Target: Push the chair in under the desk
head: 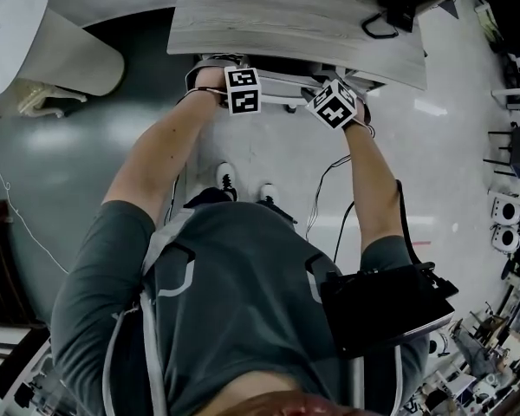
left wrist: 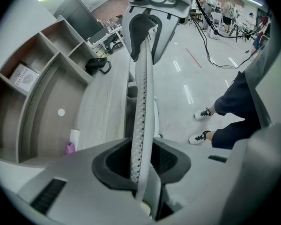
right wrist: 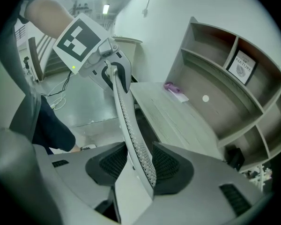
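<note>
Top edge of chair back [left wrist: 141, 78] pinched in left gripper [left wrist: 143, 161]. Same edge straddled by right gripper [right wrist: 136, 165], jaws wider and not seen pressing (likely a guide rather than a grip). Spaced apart along the edge, presumably to shove squarely. Standing at front edge of desk [head: 295, 29]; nearly in, seemingly.

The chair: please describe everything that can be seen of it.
Only the chair back shows clearly: a thin, light grey shell with a white perforated face, seen along its top edge, roughly upright. It stands close beside the edge of the wooden desk; its seat is hidden. The left gripper is closed on the top edge; the right gripper straddles that edge, but whether its pads press is unclear.
</note>
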